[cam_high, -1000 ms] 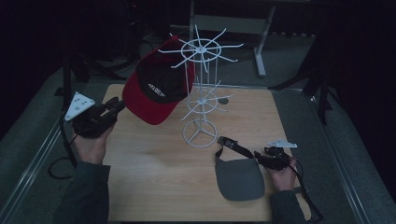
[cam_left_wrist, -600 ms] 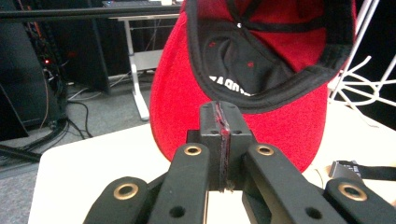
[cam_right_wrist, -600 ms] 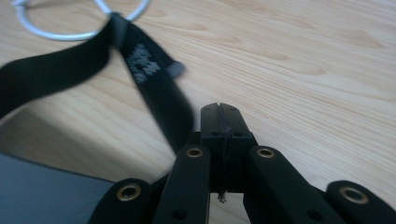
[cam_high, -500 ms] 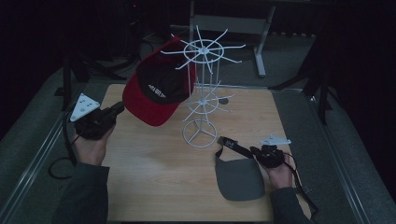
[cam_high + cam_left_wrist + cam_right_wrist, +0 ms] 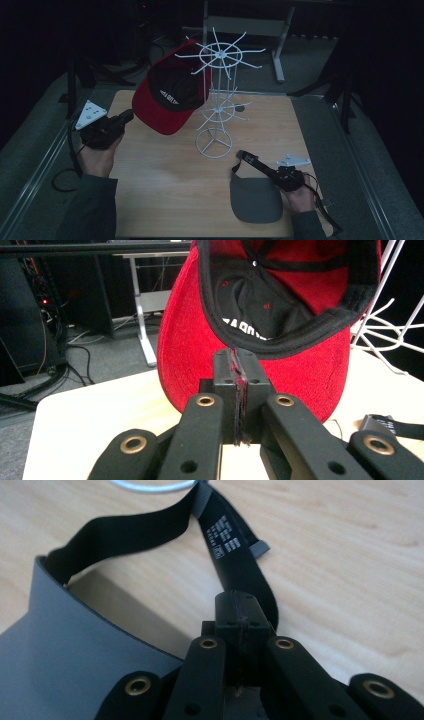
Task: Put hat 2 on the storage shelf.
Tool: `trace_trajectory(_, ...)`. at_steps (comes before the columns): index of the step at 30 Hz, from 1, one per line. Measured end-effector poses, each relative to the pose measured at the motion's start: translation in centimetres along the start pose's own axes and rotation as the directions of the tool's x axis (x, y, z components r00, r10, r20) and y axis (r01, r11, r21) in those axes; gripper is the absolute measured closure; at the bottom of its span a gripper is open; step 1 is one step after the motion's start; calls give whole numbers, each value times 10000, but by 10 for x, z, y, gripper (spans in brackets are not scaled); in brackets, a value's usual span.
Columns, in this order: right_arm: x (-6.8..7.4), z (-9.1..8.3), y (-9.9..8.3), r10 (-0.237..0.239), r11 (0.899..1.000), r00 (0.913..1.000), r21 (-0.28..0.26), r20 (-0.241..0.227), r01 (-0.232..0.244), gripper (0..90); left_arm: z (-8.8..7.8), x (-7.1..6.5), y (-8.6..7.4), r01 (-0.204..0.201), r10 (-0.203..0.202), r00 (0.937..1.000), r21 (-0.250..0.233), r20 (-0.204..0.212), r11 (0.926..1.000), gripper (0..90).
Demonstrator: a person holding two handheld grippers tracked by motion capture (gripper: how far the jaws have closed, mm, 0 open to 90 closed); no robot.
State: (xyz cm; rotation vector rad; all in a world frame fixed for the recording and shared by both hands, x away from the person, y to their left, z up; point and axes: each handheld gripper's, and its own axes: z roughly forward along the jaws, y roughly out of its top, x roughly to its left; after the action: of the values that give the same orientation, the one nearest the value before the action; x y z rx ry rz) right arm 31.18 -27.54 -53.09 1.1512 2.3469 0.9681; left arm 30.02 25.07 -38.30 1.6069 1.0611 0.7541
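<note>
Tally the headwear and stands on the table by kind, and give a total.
Red cap: 1
Grey visor: 1
White wire stand: 1
Total: 3

Dim lab: equipment racks [image 5: 30,305], floor cables [image 5: 62,180].
</note>
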Motion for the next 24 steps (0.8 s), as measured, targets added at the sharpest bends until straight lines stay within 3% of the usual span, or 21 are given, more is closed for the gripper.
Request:
trace_trajectory(5,6,-4,-1,-216,9997,9996,103,-183,218,880,2,4,-5,328,-328,9995,-15,30,9995,890)
trace_trajectory(10,-2,5,12,-343,9994,9992,-85,-221,341,855,3,8,-8,520,-521,9986,97,16,9986,876)
trace_trajectory(17,-16,24,31,-408,9991,9972,-110,-619,402,811,-1,11,-10,562,-561,9984,101,-62,9984,859)
trace_trajectory(24,-26,38,46,-521,9985,9954,138,-805,534,744,-1,13,-11,583,-582,9983,157,-104,9982,847)
